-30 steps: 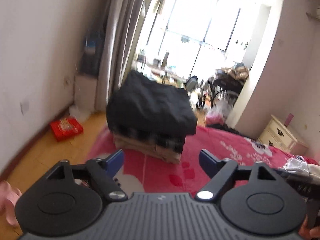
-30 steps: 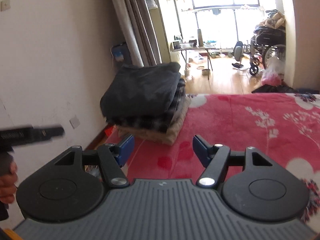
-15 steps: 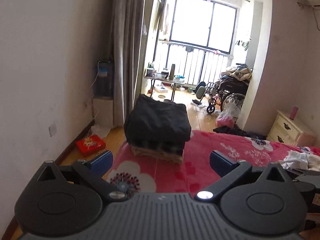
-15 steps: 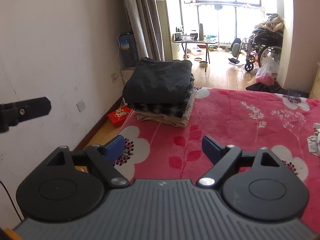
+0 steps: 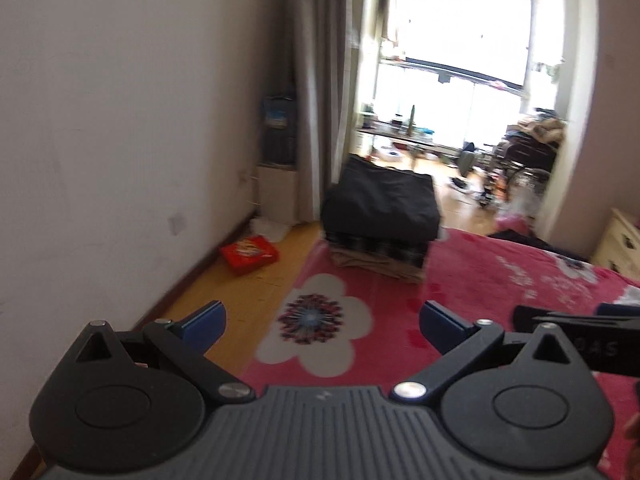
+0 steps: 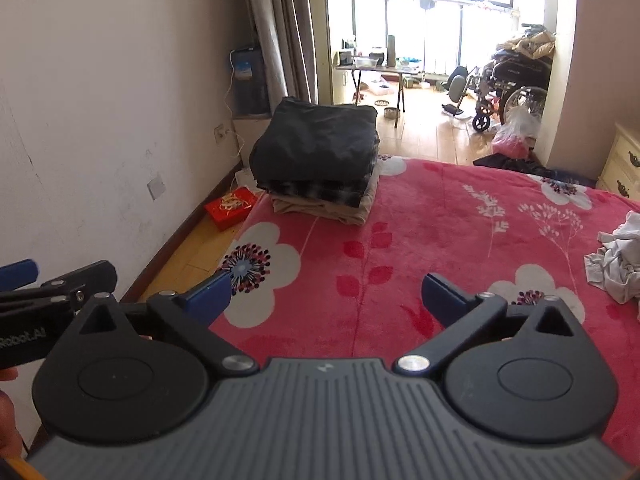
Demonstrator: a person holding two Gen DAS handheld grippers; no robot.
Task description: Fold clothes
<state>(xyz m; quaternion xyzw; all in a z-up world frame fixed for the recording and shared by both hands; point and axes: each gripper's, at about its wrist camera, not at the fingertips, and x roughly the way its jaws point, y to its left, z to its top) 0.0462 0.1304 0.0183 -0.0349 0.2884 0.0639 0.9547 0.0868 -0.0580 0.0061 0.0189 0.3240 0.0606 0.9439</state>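
Dark folded stack (image 6: 316,152) sits farther off than before, jaws spread.

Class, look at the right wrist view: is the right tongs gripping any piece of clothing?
No. The right tongs stand open and empty above the red blanket, apart from the folded stack.

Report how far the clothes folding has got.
Done: a stack of folded clothes sits at the far left corner of the bed, dark garment on top, plaid and tan beneath. In hand: nothing; the left gripper and right gripper are both open and empty above the blanket. Left: a crumpled white garment lies unfolded at the bed's right edge.
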